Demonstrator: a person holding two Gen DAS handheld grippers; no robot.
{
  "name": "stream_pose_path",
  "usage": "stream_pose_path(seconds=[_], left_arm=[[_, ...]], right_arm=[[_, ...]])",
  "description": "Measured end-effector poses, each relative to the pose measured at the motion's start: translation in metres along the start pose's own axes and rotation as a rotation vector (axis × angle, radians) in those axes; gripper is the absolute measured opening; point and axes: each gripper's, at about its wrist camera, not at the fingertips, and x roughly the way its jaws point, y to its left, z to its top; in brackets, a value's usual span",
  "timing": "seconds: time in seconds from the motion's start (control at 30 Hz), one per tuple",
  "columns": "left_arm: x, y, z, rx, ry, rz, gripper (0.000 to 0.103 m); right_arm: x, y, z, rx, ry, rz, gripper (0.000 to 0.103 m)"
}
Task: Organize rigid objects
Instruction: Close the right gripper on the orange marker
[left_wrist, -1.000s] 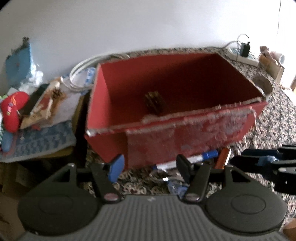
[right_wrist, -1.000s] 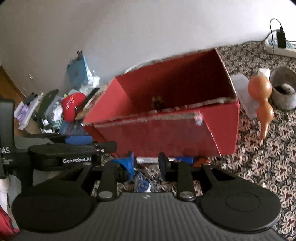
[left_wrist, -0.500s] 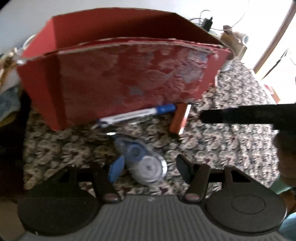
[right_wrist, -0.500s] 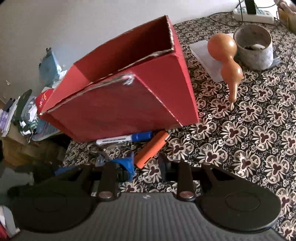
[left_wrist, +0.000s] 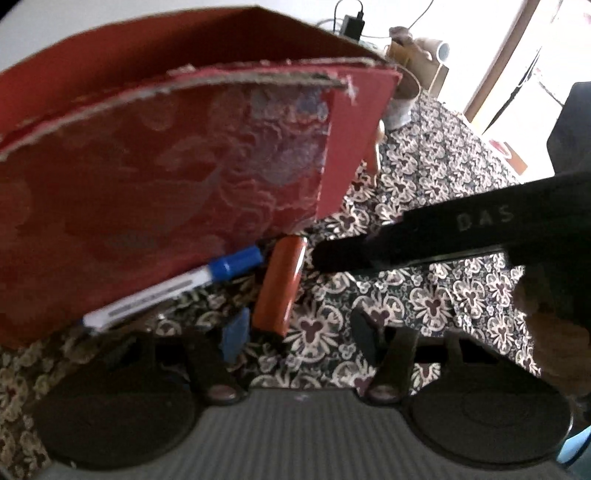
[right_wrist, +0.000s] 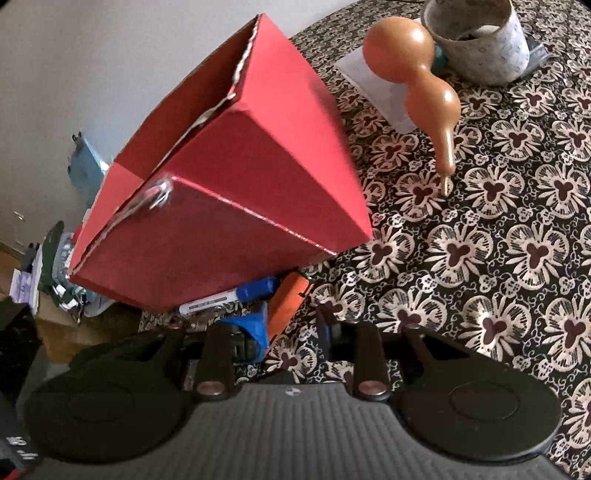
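Fingers of the left gripper (left_wrist: 299, 332) are closing around nothing yet, hovering over the orange lighter (left_wrist: 281, 286) lying on the table (left_wrist: 424, 295) beside the red box (left_wrist: 147, 192). Right gripper (right_wrist: 291, 325) fingers are standing apart, empty. Lighter looks light, stiff, slick; taking it across its narrow middle seems best.

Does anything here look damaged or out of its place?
Yes. The red box has a ragged, torn top edge. The blue-capped marker and the orange tube lie loose on the patterned cloth at its base, not inside.
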Motion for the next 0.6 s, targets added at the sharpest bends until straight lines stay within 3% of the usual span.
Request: stream_pose_path(seconds=[0.1, 0.27, 0.37, 0.4, 0.6], left_arm=[[0.004, 0.002, 0.006, -0.002, -0.006, -0.019, 0.046], [0.008, 0.005, 0.014, -0.024, -0.010, -0.043, 0.040], [0.010, 0.002, 0.016, -0.025, -0.015, -0.042, 0.027], [0.012, 0.000, 0.017, -0.027, -0.016, -0.042, 0.017], [0.014, -0.011, 0.013, -0.024, -0.025, -0.034, 0.015]], right_arm=[[-0.001, -0.007, 0.001, 0.018, 0.001, 0.014, 0.011], [0.003, -0.015, 0.003, 0.038, 0.018, 0.036, 0.011], [0.010, -0.012, 0.002, 0.045, 0.033, 0.056, 0.011], [0.012, -0.012, 0.002, 0.046, 0.037, 0.056, 0.011], [0.018, -0.012, 0.003, 0.053, 0.047, 0.065, 0.011]])
